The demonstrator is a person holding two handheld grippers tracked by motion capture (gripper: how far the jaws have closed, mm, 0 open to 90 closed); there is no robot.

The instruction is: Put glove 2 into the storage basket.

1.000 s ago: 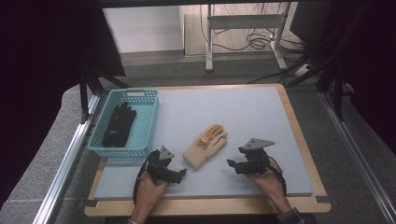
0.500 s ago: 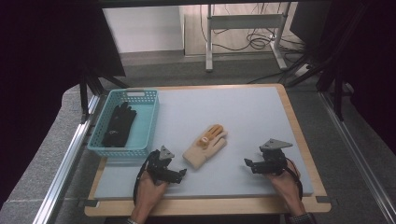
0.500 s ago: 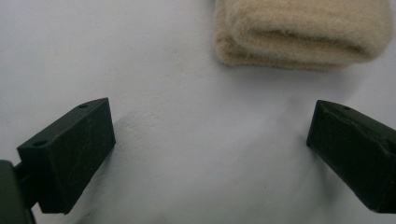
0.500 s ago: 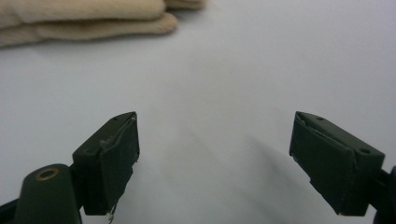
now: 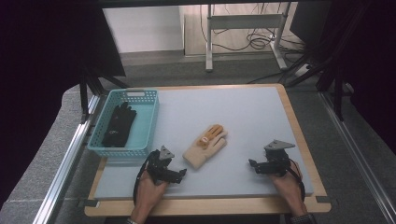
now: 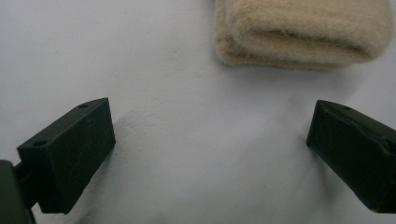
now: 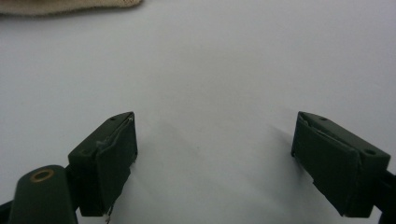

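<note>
1. We see a beige glove [image 5: 206,145] lying flat on the grey table [image 5: 243,112], center-near.
2. Left gripper [image 5: 180,174], just near-left of the glove's cuff: jaws spread wide, nothing between.
3. Right gripper [image 5: 252,165], well apart at right: jaws just been opening, now wide, nothing between.
4. Far left: teal basket [image 5: 145,122] w/ a black glove [image 5: 119,123] inside.

A lab recording station: dark curtains [image 5: 42,70] around a wood-edged grey table [image 5: 243,107], aluminium frame rails [image 5: 65,163], loose floor cables [image 5: 252,42]

No readable text, labels or numbers anywhere.
</note>
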